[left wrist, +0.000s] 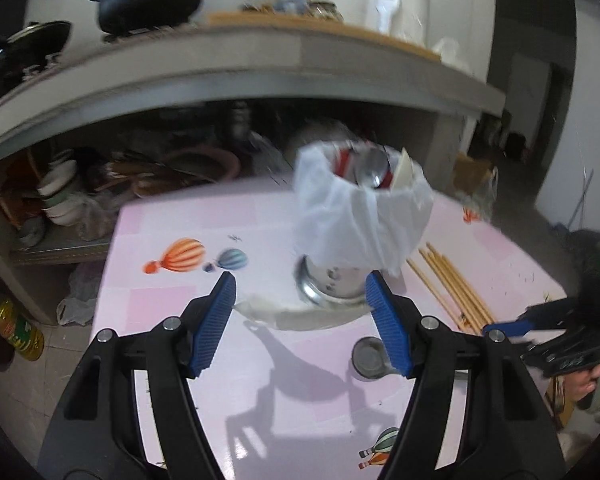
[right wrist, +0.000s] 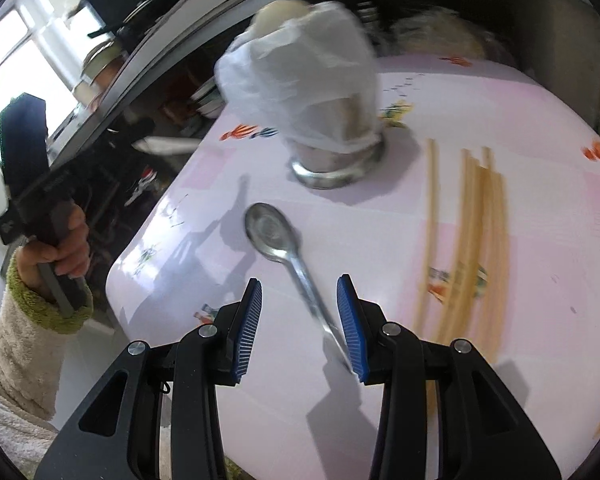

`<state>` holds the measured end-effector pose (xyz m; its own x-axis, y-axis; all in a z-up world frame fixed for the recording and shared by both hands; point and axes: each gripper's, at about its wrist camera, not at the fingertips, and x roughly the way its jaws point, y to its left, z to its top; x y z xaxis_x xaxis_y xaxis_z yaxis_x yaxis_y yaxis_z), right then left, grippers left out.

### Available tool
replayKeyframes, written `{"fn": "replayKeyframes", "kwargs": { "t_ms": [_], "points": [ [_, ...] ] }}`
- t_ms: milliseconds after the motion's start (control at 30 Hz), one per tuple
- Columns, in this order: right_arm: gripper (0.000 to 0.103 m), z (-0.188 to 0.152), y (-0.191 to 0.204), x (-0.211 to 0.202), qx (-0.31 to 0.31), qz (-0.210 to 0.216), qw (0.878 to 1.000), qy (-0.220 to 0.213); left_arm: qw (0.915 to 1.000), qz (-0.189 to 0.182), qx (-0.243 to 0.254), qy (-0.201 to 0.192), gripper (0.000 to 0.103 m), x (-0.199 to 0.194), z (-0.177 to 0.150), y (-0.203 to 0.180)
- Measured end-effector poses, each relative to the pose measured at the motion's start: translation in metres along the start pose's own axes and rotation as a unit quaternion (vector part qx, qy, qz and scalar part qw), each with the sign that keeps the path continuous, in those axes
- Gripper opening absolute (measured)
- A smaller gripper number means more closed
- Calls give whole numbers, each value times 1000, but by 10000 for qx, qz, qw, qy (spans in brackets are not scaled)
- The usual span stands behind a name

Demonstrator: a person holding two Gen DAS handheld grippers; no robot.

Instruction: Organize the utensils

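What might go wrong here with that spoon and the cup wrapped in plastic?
The spoon lies flat, its handle beside one pad of the right hand-held gripper, not between both; the pads may slip off. The holder already holds utensils under a loose white bag; a nudge might tip it. The chopsticks could roll.

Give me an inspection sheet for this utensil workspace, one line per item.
Surface: pink balloon-print tabletop.
Job's things: metal utensil holder lined with a white plastic bag, utensils inside; steel spoon and wooden chopsticks lying loose.
Clutter: nothing seen on the table.
Grippers: left gripper open, empty; right gripper open astride the spoon handle.
Cables: nothing seen.
Surroundings: grey concrete shelf with black pots above, stacked bowls below; oil bottle on floor.
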<state>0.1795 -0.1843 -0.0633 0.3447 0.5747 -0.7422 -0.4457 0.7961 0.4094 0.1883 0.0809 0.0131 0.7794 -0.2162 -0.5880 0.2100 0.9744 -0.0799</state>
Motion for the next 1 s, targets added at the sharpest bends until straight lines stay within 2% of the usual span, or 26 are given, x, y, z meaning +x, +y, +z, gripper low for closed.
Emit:
{"fn": "replayKeyframes", "kwargs": {
  "t_ms": [33,67,100,167,367,533,767,900,1000],
  "points": [
    [39,3,7,6,-124,43,9999,41,10000,43,-39,-74,64,-7,1,2],
    [44,6,13,12,-242,79,9996,79,9998,76,-87,-145,64,-15,1,5],
    [55,10,22,18,-411,119,9990,122,9997,77,-121,-188,64,-19,1,6],
    [62,16,34,27,-723,93,9973,113,9994,90,-191,-278,63,-31,3,11],
    [65,32,61,64,-1489,-269,9881,291,9979,163,-418,-456,63,-47,0,30],
    [65,40,66,97,-1920,-545,9777,652,9971,174,-535,-507,63,-48,-3,40],
    [65,45,64,127,-2160,-712,9679,1073,9966,145,-629,-505,63,-47,-8,49],
    [65,46,61,130,-2147,-747,9673,1126,9964,140,-648,-520,60,-47,-9,51],
    [60,42,65,130,-2296,-831,9631,1132,9959,129,-715,-543,59,-46,-9,54]
  ]
}}
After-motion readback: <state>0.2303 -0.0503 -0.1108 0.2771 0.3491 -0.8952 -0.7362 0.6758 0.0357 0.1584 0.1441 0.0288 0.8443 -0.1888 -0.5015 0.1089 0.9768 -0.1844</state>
